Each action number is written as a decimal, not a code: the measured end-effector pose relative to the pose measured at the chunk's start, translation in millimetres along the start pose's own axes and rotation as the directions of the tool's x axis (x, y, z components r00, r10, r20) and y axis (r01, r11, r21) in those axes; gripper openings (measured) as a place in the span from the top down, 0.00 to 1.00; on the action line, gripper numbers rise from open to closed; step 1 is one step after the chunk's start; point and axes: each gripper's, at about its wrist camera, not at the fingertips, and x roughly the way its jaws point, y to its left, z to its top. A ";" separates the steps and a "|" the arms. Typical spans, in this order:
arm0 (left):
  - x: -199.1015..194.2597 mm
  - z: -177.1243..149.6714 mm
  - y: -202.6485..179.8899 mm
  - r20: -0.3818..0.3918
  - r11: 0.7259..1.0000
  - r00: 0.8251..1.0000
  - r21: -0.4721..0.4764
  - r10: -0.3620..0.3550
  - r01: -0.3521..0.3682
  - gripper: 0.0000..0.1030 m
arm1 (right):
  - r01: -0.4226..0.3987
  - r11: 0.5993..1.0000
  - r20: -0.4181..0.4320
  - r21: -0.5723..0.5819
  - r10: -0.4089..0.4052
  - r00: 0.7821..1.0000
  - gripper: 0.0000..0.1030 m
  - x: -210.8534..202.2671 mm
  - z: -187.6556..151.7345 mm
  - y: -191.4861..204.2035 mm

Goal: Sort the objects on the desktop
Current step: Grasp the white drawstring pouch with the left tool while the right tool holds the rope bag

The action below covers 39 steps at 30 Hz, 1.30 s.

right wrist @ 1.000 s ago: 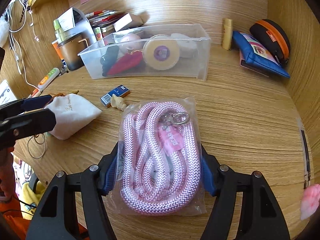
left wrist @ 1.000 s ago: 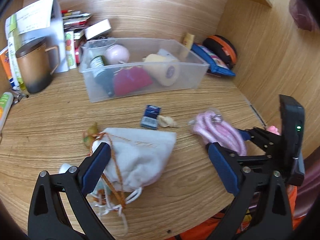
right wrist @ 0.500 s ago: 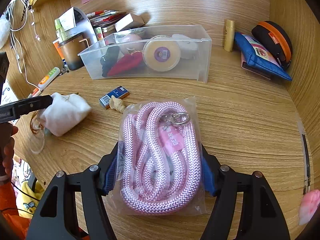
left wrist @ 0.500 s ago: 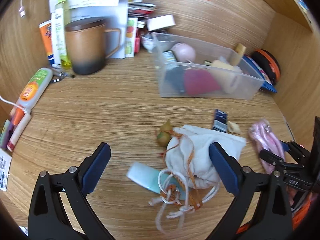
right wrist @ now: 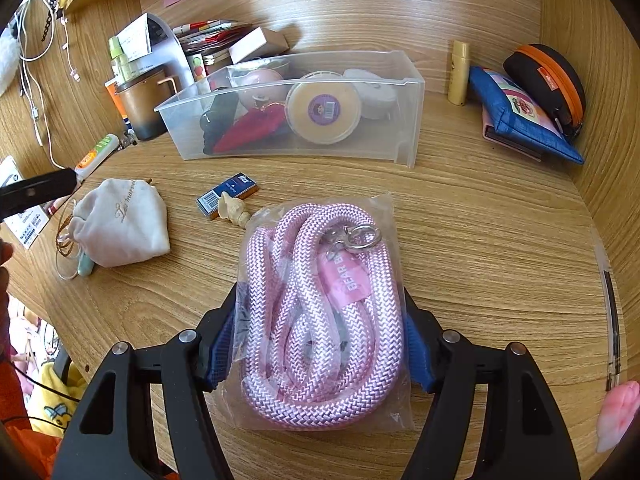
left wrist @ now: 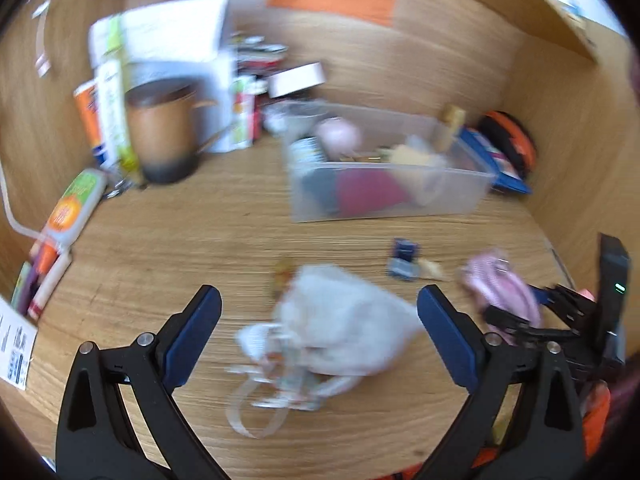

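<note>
Nearest the front edge of the desk (right wrist: 500, 240), the right gripper (right wrist: 318, 354) is standing about half open with its blue pads against both sides of a clear packet holding a coiled pink rope (right wrist: 320, 312); the packet is lying flat on the wood, and whether the pads are actually squeezing it cannot be told. In the left wrist view, which is blurred, the left gripper (left wrist: 318, 340) is hanging wide open above the desk with nothing between its fingers, and beyond them a white drawstring pouch (left wrist: 340, 320) is lying with its loose cords trailing toward the front edge. In the right wrist view that pouch is sitting toward the left edge, well apart from the rope packet. Between the two, a little farther back, a small blue box (right wrist: 227, 193) is lying just beside a pale shell-like piece (right wrist: 232, 210). Behind these, toward the back edge, a clear plastic bin (right wrist: 408, 92) is holding a round cream tin, something red, something black and a pink ball. A brown mug (right wrist: 138, 106) is standing at the bin's left, and a blue pouch (right wrist: 520, 120) and a black-and-orange case (right wrist: 548, 80) are resting in the back right corner.
</note>
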 end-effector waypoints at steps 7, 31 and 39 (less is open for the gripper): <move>14.0 -10.8 -51.9 -0.043 0.993 0.998 0.110 -0.044 0.048 0.03 | -0.007 1.000 0.002 -0.002 0.007 1.000 0.35 -0.7 0.1 -0.7; 73.1 -22.1 1.6 -0.145 0.977 0.966 0.065 0.213 -0.205 0.02 | -0.036 0.999 0.012 -0.004 0.036 0.999 0.39 0.5 3.3 -9.2; 65.0 -17.9 6.6 -0.128 0.994 0.986 0.029 0.111 -0.108 0.23 | -0.036 0.999 0.030 0.018 0.036 0.999 0.42 -4.9 11.0 -17.0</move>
